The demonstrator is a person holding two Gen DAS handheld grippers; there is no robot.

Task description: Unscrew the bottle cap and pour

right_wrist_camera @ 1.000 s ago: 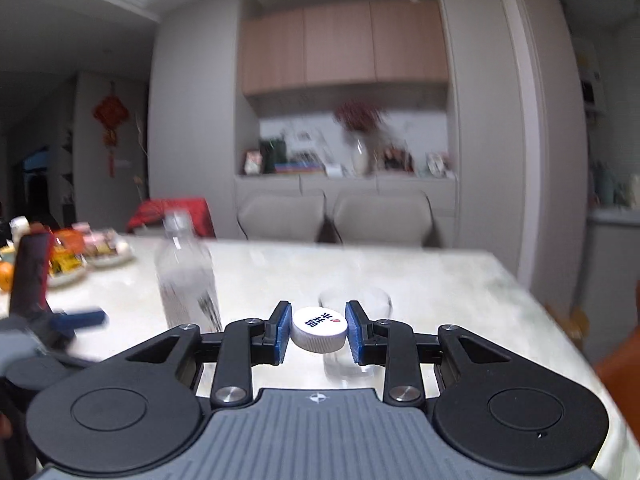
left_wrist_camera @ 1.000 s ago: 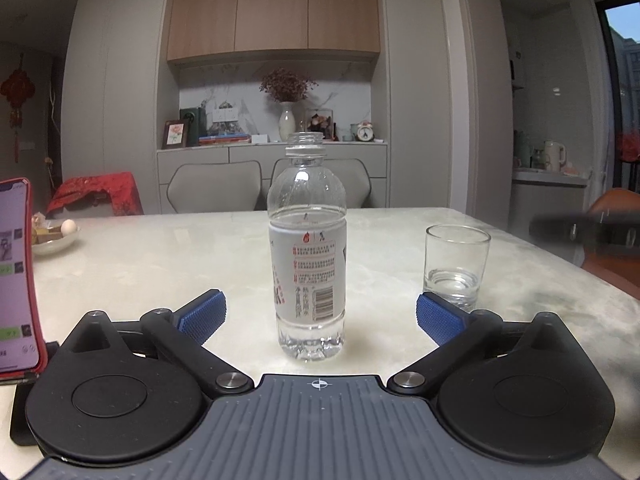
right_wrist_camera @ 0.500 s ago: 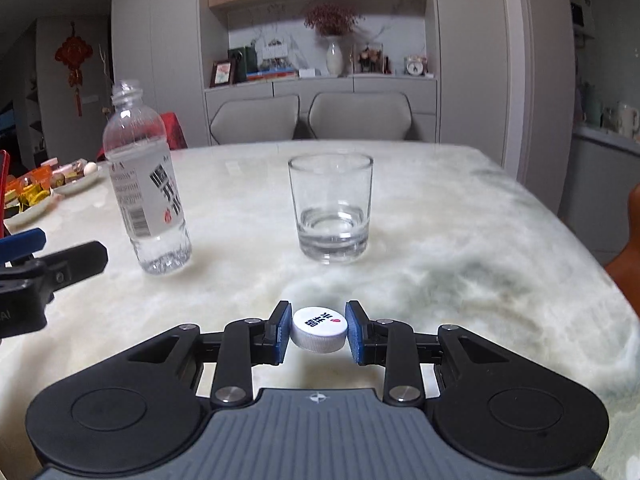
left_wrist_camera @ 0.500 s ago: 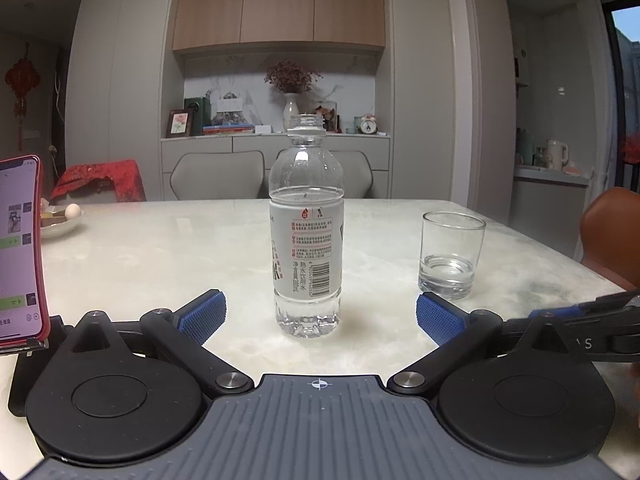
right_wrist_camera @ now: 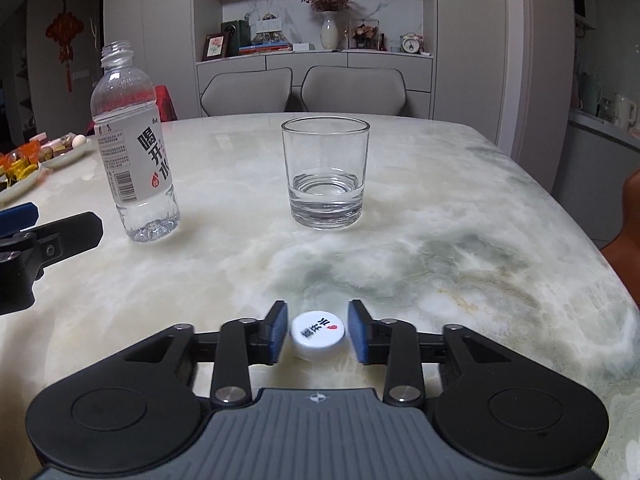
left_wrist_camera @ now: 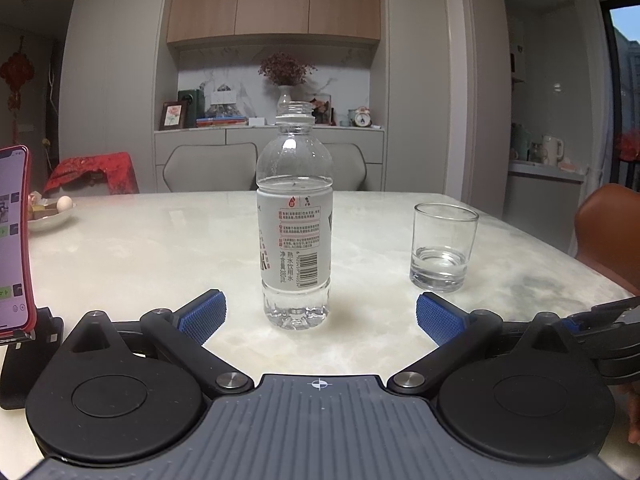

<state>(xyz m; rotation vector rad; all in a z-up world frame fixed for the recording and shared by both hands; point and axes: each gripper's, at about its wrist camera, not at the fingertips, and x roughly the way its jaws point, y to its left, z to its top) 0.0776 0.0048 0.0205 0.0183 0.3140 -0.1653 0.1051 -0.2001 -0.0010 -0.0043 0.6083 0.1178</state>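
Note:
An uncapped clear water bottle (left_wrist_camera: 295,224) with a white label stands upright on the marble table (left_wrist_camera: 160,248); it also shows at the left as the bottle (right_wrist_camera: 132,148) in the right wrist view. My left gripper (left_wrist_camera: 318,314) stands wide open just in front of it, its blue pads apart from the bottle. A glass tumbler (right_wrist_camera: 325,176) with a little water stands right of the bottle, also seen as the tumbler (left_wrist_camera: 443,248). The white cap (right_wrist_camera: 317,334) lies on the table between the pads of my right gripper (right_wrist_camera: 318,336), whose jaws are opening, with small gaps on both sides of the cap.
A phone in a red case (left_wrist_camera: 12,240) stands on a stand at the left. Plates of snacks (right_wrist_camera: 28,160) sit at the table's far left. Grey chairs (right_wrist_camera: 344,88) stand behind the table, and an orange chair (left_wrist_camera: 608,224) at its right edge.
My right gripper came down to the table with the cap and its pads have parted from it, so the cap now rests on the marble. The left gripper stayed open before the bottle.

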